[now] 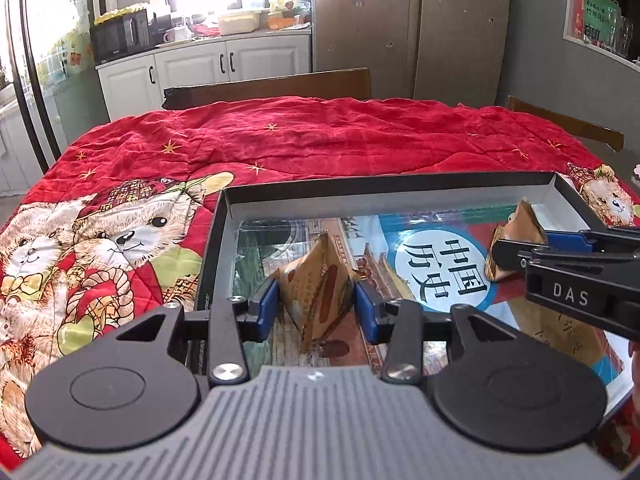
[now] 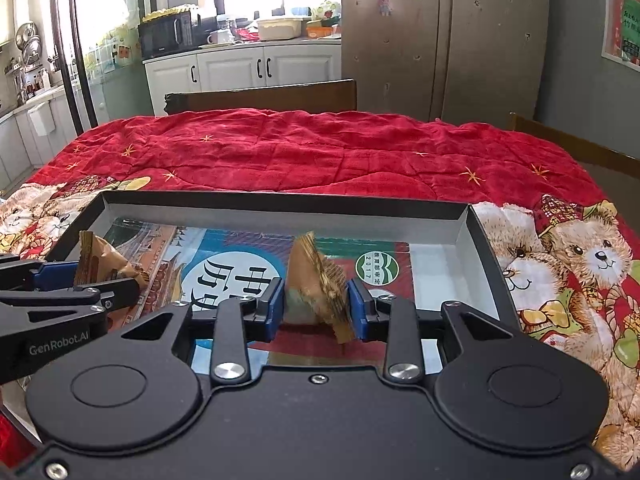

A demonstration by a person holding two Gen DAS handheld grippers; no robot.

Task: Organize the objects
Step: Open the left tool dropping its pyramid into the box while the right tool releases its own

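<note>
A shallow black box (image 1: 384,182) (image 2: 280,196) lies on the red quilt, with a colourful book (image 1: 440,264) (image 2: 240,276) flat inside it. A brown pyramid-shaped snack packet (image 1: 316,292) stands on the book between the blue pads of my left gripper (image 1: 316,304). The pads sit right at its sides without squeezing it. A second brown packet (image 2: 316,280), blurred at its top, is between the pads of my right gripper (image 2: 316,308), with a slim gap at the left pad. Each gripper also shows in the other view, the right gripper (image 1: 520,240) and the left gripper (image 2: 92,276).
The red teddy-bear quilt (image 1: 280,140) (image 2: 320,152) covers the whole table around the box. A dark wooden chair back (image 1: 268,88) stands behind the far edge and another chair (image 1: 568,124) at the right. White kitchen cabinets (image 2: 240,68) and a fridge are further back.
</note>
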